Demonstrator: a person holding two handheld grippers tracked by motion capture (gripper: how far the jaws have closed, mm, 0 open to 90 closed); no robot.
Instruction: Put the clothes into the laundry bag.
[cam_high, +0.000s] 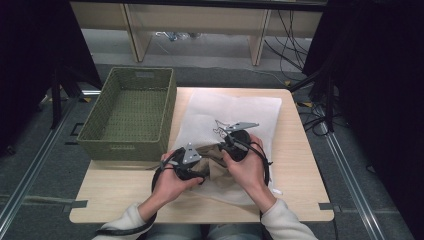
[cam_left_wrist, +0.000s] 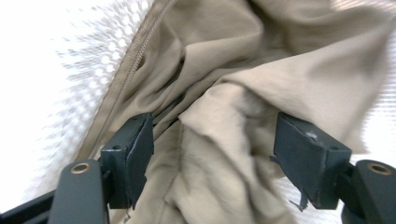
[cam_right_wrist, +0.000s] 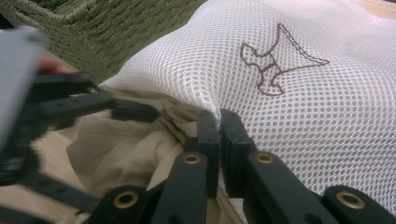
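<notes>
Pinching the mesh bag's (cam_right_wrist: 289, 93) rim in our shut right gripper (cam_right_wrist: 218, 122), we risk the beige garment (cam_left_wrist: 233, 154), loose between our wide left gripper (cam_left_wrist: 212, 144), spilling back out.

black tongs (cam_high: 220, 150), grey plates, white sleeves (cam_high: 282, 220)

The right gripper (cam_right_wrist: 218, 122) pinches the rim of the white mesh bag (cam_right_wrist: 299, 102), jaws closed on it. Just left of the bag lies beige cloth (cam_right_wrist: 116, 149), the left gripper (cam_right_wrist: 93, 109) over it. A green woven basket (cam_right_wrist: 102, 28) stands behind the bag.
</notes>
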